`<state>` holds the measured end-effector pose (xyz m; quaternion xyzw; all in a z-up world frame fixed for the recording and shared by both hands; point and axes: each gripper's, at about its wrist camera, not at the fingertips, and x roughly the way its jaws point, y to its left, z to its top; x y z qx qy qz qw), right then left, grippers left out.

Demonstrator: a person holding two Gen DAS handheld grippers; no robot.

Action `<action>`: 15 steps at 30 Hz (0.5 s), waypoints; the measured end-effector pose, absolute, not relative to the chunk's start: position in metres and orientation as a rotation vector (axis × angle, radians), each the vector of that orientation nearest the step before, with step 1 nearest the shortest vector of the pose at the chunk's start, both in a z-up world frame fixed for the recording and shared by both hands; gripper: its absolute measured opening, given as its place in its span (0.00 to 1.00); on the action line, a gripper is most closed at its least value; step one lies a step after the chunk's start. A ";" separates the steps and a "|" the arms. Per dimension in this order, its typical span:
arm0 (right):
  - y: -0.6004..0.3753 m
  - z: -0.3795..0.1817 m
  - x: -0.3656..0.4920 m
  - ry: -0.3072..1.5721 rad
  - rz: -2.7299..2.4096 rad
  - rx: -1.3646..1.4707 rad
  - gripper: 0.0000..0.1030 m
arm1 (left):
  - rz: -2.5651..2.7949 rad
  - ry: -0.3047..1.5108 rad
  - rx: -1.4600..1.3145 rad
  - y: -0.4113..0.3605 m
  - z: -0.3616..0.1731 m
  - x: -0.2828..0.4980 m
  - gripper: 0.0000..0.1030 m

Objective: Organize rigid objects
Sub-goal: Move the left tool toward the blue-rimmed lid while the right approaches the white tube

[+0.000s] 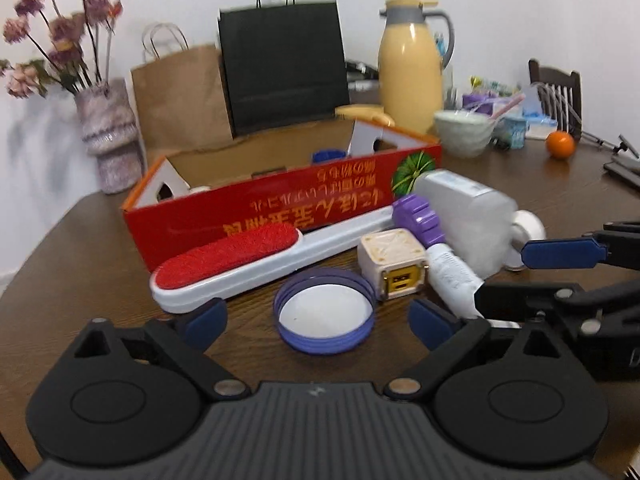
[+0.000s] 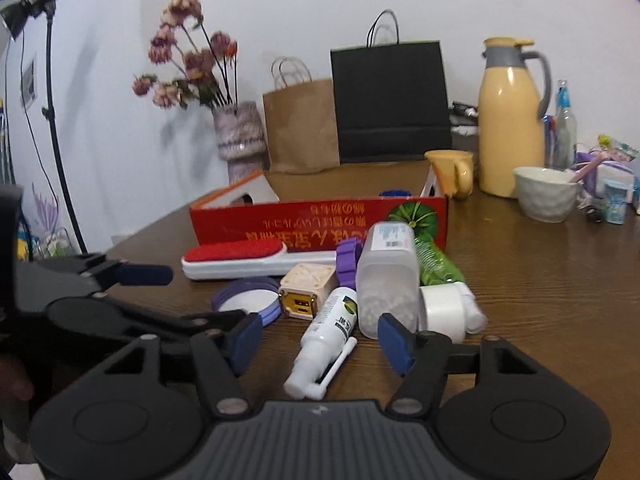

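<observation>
Two handheld grippers are hovering low over a brown wood table [image 1: 520, 184] w/ a cluster of small items in front of a red cardboard box [image 1: 280, 208], which is sitting open-topped w/ upside-down gold lettering facing the cameras. The left gripper [image 1: 318, 322] is holding its jaws wide apart, nothing between the pads; a purple jar lid [image 1: 325, 312], white inside facing up, is lying flat on the table between and just beyond its fingertips, not touched. The right gripper [image 2: 322, 340] is standing w/ jaws partly apart, gripping nothing; a white spray bottle [image 2: 326, 334] is lying on its side between the blue pads, nozzle end toward the camera, w/ gaps showing on both sides. Just beyond the lid, a cream cube-shaped charger [image 1: 394, 264] is sitting beside the bottle. A white lint brush [image 1: 256, 264] w/ a red pad is lying along the box front. A clear plastic container [image 2: 386, 280] of white pellets is lying next to the spray bottle, w/ a purple cap piece [image 2: 347, 262], a white roll [image 2: 446, 308] and a green item [image 2: 434, 264] around it. Behind the box: a vase of dried flowers [image 2: 240, 136], a brown paper bag [image 2: 302, 128], a black paper bag [image 2: 392, 100], a yellow thermos jug [image 2: 510, 116], a yellow mug [image 2: 452, 172], a pale bowl [image 2: 546, 194]. An orange [image 1: 560, 144] is sitting at far right in the left view.
</observation>
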<state>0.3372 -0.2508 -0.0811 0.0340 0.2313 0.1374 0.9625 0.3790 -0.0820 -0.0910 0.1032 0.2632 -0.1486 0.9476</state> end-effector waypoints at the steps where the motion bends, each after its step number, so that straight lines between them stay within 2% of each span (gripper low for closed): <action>1: -0.250 -0.083 0.343 0.475 0.278 0.062 0.56 | -0.308 0.553 0.199 -0.083 -0.093 0.385 0.89; 3: -0.249 -0.086 0.353 0.495 0.284 0.063 0.51 | -0.327 0.581 0.181 -0.082 -0.096 0.393 0.78; 5: -0.247 -0.091 0.362 0.524 0.293 0.052 0.44 | -0.341 0.606 0.160 -0.081 -0.098 0.401 0.73; 6: -0.245 -0.094 0.366 0.539 0.294 0.048 0.39 | -0.345 0.623 0.150 -0.081 -0.100 0.404 0.65; 11: -0.240 -0.095 0.371 0.552 0.290 0.030 0.36 | -0.314 0.642 0.119 -0.076 -0.101 0.404 0.64; 15: -0.242 -0.092 0.351 0.541 0.303 0.015 0.36 | -0.276 0.589 0.044 -0.062 -0.088 0.378 0.64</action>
